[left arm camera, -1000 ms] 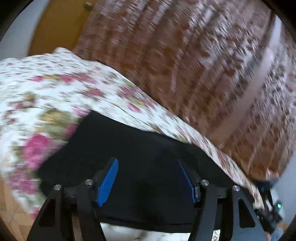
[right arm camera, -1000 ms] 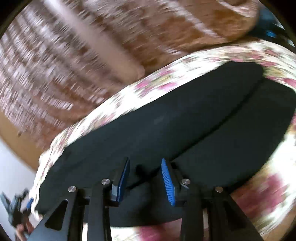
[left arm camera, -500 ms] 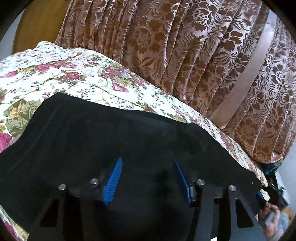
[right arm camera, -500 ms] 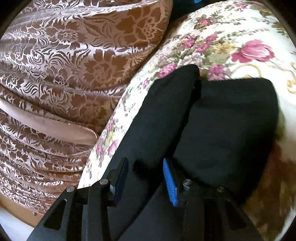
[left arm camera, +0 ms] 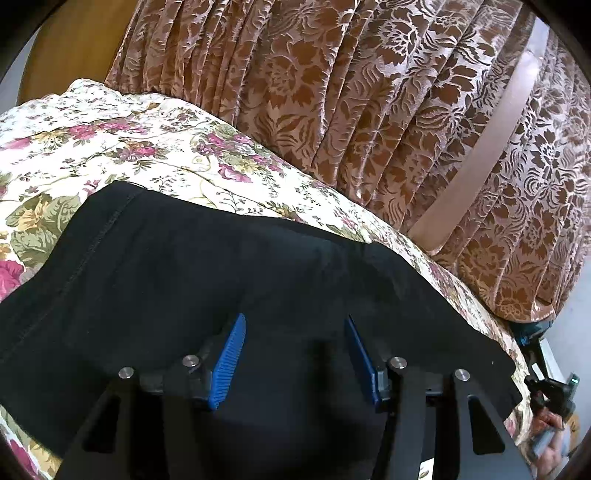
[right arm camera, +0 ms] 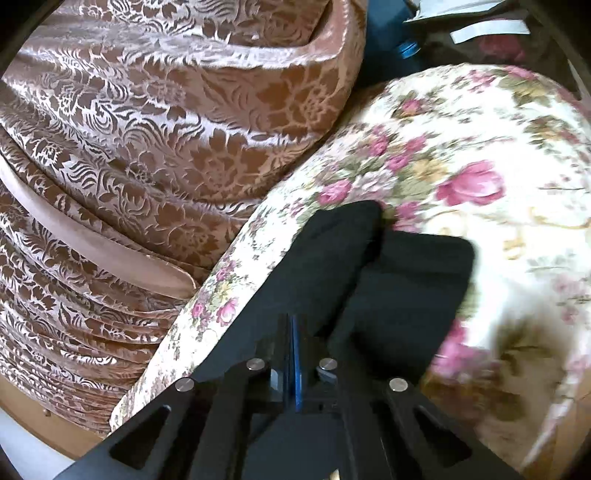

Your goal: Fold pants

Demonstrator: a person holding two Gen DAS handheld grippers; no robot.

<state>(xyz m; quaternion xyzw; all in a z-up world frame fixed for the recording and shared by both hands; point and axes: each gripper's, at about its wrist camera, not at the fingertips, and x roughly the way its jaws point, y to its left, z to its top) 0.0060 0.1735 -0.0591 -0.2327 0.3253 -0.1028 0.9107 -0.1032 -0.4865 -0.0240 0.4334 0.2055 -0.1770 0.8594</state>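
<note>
Black pants point(left arm camera: 221, 273) lie spread on a floral bedspread point(left arm camera: 110, 147). In the left wrist view my left gripper point(left arm camera: 295, 332) hovers low over the black cloth with its blue pads wide apart and nothing between them. In the right wrist view the pants point(right arm camera: 399, 280) show two leg ends lying side by side on the bedspread point(right arm camera: 480, 147). My right gripper point(right arm camera: 293, 332) has its blue pads pressed together over the near edge of the pants; the cloth appears pinched between them.
A brown patterned curtain point(left arm camera: 369, 110) hangs right behind the bed and also shows in the right wrist view point(right arm camera: 147, 129). A wooden panel point(left arm camera: 74, 44) stands at the far left. Dark clutter point(right arm camera: 461, 29) lies beyond the bed's end.
My right gripper has closed from open onto the edge of the pants. The left gripper stayed open and shifted only slightly over the cloth.
</note>
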